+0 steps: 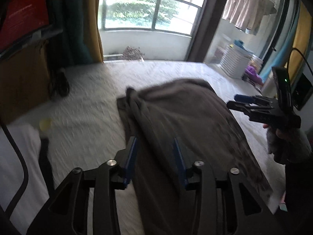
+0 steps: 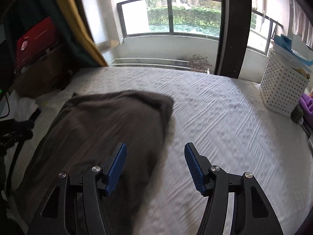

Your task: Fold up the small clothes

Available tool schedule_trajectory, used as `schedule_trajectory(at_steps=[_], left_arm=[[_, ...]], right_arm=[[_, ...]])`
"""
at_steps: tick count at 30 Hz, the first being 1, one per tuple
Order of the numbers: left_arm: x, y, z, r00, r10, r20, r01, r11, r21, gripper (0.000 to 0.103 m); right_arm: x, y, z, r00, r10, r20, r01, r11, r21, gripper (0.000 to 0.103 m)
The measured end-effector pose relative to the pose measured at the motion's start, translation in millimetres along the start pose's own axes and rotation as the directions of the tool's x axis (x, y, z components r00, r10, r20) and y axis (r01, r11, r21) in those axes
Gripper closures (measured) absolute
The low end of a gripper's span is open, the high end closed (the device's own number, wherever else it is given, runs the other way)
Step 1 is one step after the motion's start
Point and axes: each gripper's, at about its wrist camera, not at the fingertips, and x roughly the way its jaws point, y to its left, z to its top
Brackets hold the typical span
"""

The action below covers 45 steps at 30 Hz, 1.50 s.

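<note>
A brown-grey garment (image 1: 185,117) lies spread on the white quilted mattress (image 1: 88,105), with a bunched fold along its left edge. My left gripper (image 1: 155,139) hovers over the garment's near part, its blue pads (image 1: 131,156) apart and cloth showing beneath the gap, none pinched. At the right of that view a hand holds my right gripper (image 1: 233,100) above the garment's right edge. In the right wrist view the right gripper (image 2: 155,145) is open and empty; its left pad is over the garment (image 2: 109,121), its right pad over bare mattress (image 2: 225,117).
A white perforated basket (image 2: 281,90) stands at the mattress's far right corner, with purple cloth (image 2: 307,101) beside it. A cardboard box (image 1: 23,78) and a red screen (image 1: 25,23) are at the left. White fabric (image 1: 19,156) lies at the near left. Windows close the far side.
</note>
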Motion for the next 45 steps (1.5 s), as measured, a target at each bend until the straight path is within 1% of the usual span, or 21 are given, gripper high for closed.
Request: schedule_trajectory(at_steps=[2, 3, 8, 11, 14, 17, 19, 20, 21, 22, 23, 24, 25, 27, 33, 36, 42, 45], left_arm=[[-6, -5, -15, 1.000, -0.018, -0.010, 0.018, 1.000, -0.005, 0.046], [-7, -9, -20, 1.000, -0.020, -0.015, 0.020, 1.000, -0.009, 0.045], [-14, -16, -50, 0.995, -0.052, -0.081, 0.049, 0.998, -0.048, 0.045], [-18, -20, -65, 0.993, -0.042, -0.110, 0.036, 0.998, -0.057, 0.045], [-27, -27, -80, 0.993, -0.054, -0.106, 0.051, 0.998, -0.033, 0.045], [-31, -32, -93, 0.994, -0.031, -0.100, 0.032, 0.999, 0.014, 0.045], [-32, -33, -100, 0.994, -0.044, -0.103, 0.046, 0.999, 0.019, 0.050], [-34, -32, -103, 0.994, -0.049, -0.099, 0.051, 0.998, 0.022, 0.060], [-34, -32, -106, 0.995, -0.044, -0.094, 0.047, 0.999, 0.024, 0.072], [-36, -31, -108, 0.996, -0.030, -0.080, 0.032, 0.999, 0.024, 0.080], [-39, -30, -110, 0.998, -0.018, -0.060, 0.020, 1.000, 0.021, 0.093], [-43, -29, -111, 0.999, -0.017, -0.044, 0.018, 1.000, 0.014, 0.095], [-49, -29, -114, 1.000, -0.020, -0.021, 0.020, 1.000, 0.004, 0.097], [-55, -29, -118, 1.000, -0.019, -0.003, 0.019, 1.000, -0.010, 0.098], [-55, -28, -136, 1.000, 0.002, -0.022, -0.003, 1.000, -0.030, 0.098], [-57, -30, -143, 1.000, 0.011, -0.019, -0.012, 0.999, -0.037, 0.098], [-61, -34, -152, 0.999, 0.049, -0.008, -0.049, 0.999, -0.012, 0.098], [-63, -33, -156, 0.999, 0.053, -0.008, -0.053, 0.999, -0.009, 0.098]], right_arm=[[-7, 10, -9, 1.000, 0.008, -0.005, -0.009, 1.000, -0.012, 0.039], [-10, 16, -17, 1.000, 0.012, -0.010, -0.012, 1.000, -0.022, 0.039], [-19, 37, -44, 0.999, 0.014, -0.040, -0.016, 0.999, -0.050, 0.039], [-27, 47, -59, 0.999, 0.002, -0.051, -0.005, 0.998, -0.068, 0.039], [-34, 55, -72, 0.998, -0.014, -0.058, 0.010, 0.996, -0.083, 0.038], [-40, 61, -83, 0.997, -0.014, -0.070, 0.008, 0.996, -0.091, 0.038], [-44, 67, -91, 0.997, -0.031, -0.072, 0.022, 0.993, -0.113, 0.038], [-45, 69, -95, 0.996, -0.043, -0.073, 0.033, 0.992, -0.126, 0.038], [-47, 71, -99, 0.996, -0.054, -0.072, 0.044, 0.990, -0.134, 0.038], [-49, 73, -104, 0.995, -0.068, -0.070, 0.057, 0.988, -0.144, 0.038], [-51, 74, -107, 0.995, -0.073, -0.070, 0.062, 0.987, -0.147, 0.038], [-52, 76, -112, 0.994, -0.081, -0.072, 0.069, 0.986, -0.153, 0.038], [-54, 77, -117, 0.993, -0.089, -0.075, 0.076, 0.984, -0.161, 0.038], [-59, 78, -126, 0.992, -0.100, -0.071, 0.087, 0.982, -0.167, 0.038], [-77, 76, -149, 0.993, -0.104, -0.051, 0.096, 0.986, -0.140, 0.037], [-83, 78, -157, 0.993, -0.109, -0.039, 0.102, 0.985, -0.137, 0.036], [-96, 77, -174, 0.994, -0.110, -0.014, 0.107, 0.988, -0.112, 0.036], [-102, 75, -182, 0.994, -0.110, -0.006, 0.109, 0.989, -0.099, 0.033]])
